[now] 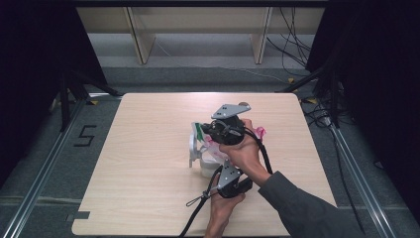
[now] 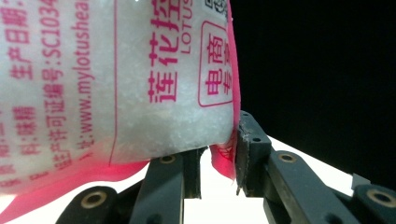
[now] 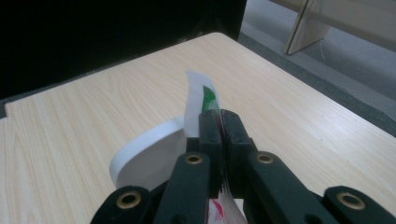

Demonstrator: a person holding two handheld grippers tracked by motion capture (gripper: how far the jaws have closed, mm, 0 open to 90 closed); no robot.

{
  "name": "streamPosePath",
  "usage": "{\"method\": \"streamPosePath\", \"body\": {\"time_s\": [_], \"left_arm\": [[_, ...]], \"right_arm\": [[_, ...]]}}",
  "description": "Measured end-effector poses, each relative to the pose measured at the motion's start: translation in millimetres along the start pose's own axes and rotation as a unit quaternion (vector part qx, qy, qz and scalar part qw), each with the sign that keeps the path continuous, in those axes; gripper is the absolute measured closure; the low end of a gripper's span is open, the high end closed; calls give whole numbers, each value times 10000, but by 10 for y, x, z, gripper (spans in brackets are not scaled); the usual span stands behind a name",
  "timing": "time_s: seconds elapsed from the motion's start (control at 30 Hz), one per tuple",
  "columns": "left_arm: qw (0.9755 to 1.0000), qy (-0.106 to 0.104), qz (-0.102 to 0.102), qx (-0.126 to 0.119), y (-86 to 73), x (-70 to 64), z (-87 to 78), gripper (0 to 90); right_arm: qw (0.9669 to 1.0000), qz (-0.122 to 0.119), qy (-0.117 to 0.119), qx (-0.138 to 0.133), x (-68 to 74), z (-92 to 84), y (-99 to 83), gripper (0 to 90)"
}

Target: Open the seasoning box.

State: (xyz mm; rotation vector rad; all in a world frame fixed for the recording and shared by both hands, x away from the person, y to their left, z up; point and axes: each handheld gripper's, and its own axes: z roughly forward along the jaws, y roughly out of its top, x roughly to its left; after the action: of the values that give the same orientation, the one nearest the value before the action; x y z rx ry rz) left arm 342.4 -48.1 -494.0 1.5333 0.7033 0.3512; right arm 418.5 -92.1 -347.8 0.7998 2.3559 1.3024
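Pale wooden table [image 1: 148, 148] on grey floor [image 1: 198, 74], light wood shelving [image 1: 198, 25] behind, black curtains [image 1: 29, 59] at both sides.

- The right gripper [image 1: 210, 130] sits near the table's middle, held from its near side by the right hand [image 1: 241, 151], jaws pressed together.
- The left gripper [image 1: 225, 166] sits just nearer the table's near edge, jaws partly apart, gripped by the left hand [image 1: 224, 207].

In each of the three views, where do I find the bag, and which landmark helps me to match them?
High view: the bag is mid-table, between the two hands.
Left gripper view: it takes up the upper left, its lower corner between the left tool's jaws.
Right gripper view: its white and green corner rises at centre from the shut right tool.
Shared landmark: the table under the bag.
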Motion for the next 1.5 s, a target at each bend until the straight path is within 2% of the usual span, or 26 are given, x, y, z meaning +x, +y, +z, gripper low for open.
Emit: {"method": "streamPosePath", "body": {"time_s": [0.03, 0.1, 0.23, 0.27, 0.3, 0.4, 0.43, 0.5, 0.53, 0.57, 0.6, 0.63, 0.67, 0.7, 0.73, 0.83, 0.97, 1.0, 1.1, 1.17, 1.23, 1.27, 1.33, 1.37, 1.4, 1.5], "left_arm": [[9998, -111, -47, -166, -9, 7, 23, 737], [9998, -98, -21, -154, -3, 12, 16, 738], [9998, -98, -30, -158, -5, 6, 19, 738], [9999, -37, -20, -93, -2, 1, 12, 738], [9999, -92, -17, -138, -6, 6, 19, 738], [9998, -104, -36, -157, -6, 5, 20, 738], [10000, 10, -5, -5, 5, -2, 0, 738], [10000, -6, -13, -17, 1, -2, 2, 738], [10000, -11, -2, -26, 5, 0, -6, 738], [9998, -98, -28, -155, -1, 6, 11, 738], [10000, -46, -30, -79, 10, 3, -5, 738], [9998, -128, -50, -169, 4, 12, 9, 739], [9997, -146, -56, -165, 0, 14, 12, 739], [9998, -145, -66, -147, -6, 13, 15, 738], [9998, -141, -75, -154, -5, 13, 17, 738], [9997, -146, -78, -167, 3, 18, 11, 738], [9998, -133, -54, -153, 4, 22, 14, 738], [9998, -136, -55, -164, 4, 20, 14, 738], [9998, -130, -54, -152, 0, 19, 14, 738], [9998, -130, -54, -169, 6, 13, 12, 738], [9997, -144, -48, -170, -2, 13, 16, 738], [9998, -136, -47, -157, -4, 14, 20, 738], [9998, -132, -39, -165, 4, 15, 15, 738], [9998, -128, -40, -175, 4, 14, 14, 737], [9998, -123, -32, -182, 0, 15, 14, 737], [10000, -27, -23, -48, 10, 6, -4, 737]], "right_arm": [[9999, -104, -24, -40, 4, 15, 0, 892], [10000, 10, -9, -26, 13, -2, 7, 892], [10000, -71, -32, -50, 4, -2, 11, 892], [9999, -98, -54, -91, -4, 3, 11, 892], [9999, -28, -88, -133, 0, 5, 7, 892], [9999, -59, -68, -136, -6, 4, 11, 892], [9999, -82, -69, -133, -8, 7, 10, 892], [10000, -20, -46, -35, 9, -1, 6, 892], [9998, -173, -57, -68, -1, 14, 10, 892], [9999, -83, -55, -53, 1, 2, 16, 892], [9999, -105, -59, -122, -2, 2, 22, 892], [9999, -114, -25, -107, -12, -9, 29, 892], [10000, -9, -31, -68, 3, -11, 22, 892], [9998, -130, -77, -96, -3, 8, 15, 892], [9999, -141, -54, -16, 2, 14, 10, 892], [10000, -44, -48, -45, -2, 6, 14, 892], [9999, -107, -30, -40, -8, 21, 15, 892], [10000, -24, -48, -28, 1, 11, 16, 892], [9999, -135, -38, -29, -4, 18, 16, 892], [9999, -66, -70, -96, -3, 14, 17, 892], [9999, -116, -23, -52, -1, 9, 18, 892], [9998, -150, -77, -58, 5, 20, 11, 892], [9999, -119, -44, -25, -8, 14, 15, 892], [9999, -42, -89, -119, -5, 18, 14, 892], [9998, -121, -67, -125, -9, 21, 18, 892], [9999, -124, -41, -19, -9, 31, 12, 892]]}}
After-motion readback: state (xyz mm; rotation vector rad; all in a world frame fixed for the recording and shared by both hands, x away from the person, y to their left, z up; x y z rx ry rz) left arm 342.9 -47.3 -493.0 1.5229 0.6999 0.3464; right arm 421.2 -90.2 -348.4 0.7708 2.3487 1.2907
